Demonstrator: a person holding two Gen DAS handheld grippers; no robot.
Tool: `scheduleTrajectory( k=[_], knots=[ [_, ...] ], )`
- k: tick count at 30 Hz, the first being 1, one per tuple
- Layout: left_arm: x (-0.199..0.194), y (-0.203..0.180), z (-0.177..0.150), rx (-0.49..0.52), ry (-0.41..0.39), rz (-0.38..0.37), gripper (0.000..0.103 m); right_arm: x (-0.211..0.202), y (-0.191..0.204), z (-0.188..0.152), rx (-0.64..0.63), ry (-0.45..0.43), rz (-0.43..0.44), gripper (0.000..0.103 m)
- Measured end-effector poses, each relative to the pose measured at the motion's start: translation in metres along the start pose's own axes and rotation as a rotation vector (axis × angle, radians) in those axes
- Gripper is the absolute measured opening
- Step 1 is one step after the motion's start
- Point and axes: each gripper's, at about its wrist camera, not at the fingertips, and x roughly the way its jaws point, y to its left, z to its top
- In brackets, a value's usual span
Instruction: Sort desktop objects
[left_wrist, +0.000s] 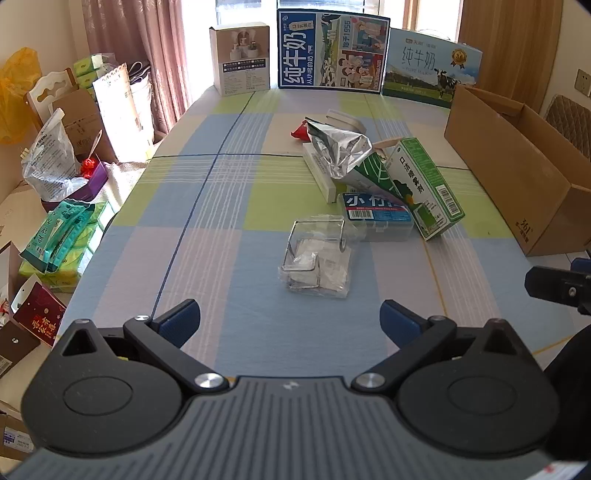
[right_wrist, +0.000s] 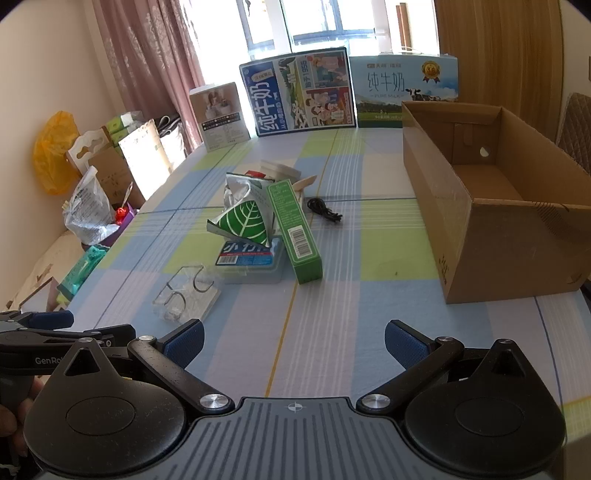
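A pile of small items lies mid-table: a clear packet with metal hooks (left_wrist: 317, 258) (right_wrist: 186, 295), a clear case with a blue label (left_wrist: 376, 216) (right_wrist: 251, 258), a green carton (left_wrist: 424, 184) (right_wrist: 295, 229), a silver and green foil bag (left_wrist: 343, 155) (right_wrist: 243, 214), a white box (left_wrist: 319, 171) and a black cable (right_wrist: 325, 210). An open cardboard box (left_wrist: 517, 173) (right_wrist: 498, 221) stands at the right. My left gripper (left_wrist: 290, 321) is open near the front edge, short of the packet. My right gripper (right_wrist: 293, 343) is open too, with bare cloth between its fingers.
The table wears a checked cloth (left_wrist: 229, 206) (right_wrist: 369, 258). Milk cartons (left_wrist: 332, 55) (right_wrist: 299, 92) and a white box (left_wrist: 240, 59) stand along the far edge. Bags, boxes and a chair (left_wrist: 55, 147) crowd the floor at the left. Another chair (right_wrist: 576, 125) is at the right.
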Motion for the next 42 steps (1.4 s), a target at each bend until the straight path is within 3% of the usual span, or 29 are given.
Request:
scheduleTrajectory(
  k=[42],
  knots=[
    [0.0003, 0.001, 0.0005, -0.007, 0.004, -0.006, 0.102, -0.0011, 0.0006, 0.0012, 0.0, 0.004, 0.003, 0.101]
  ],
)
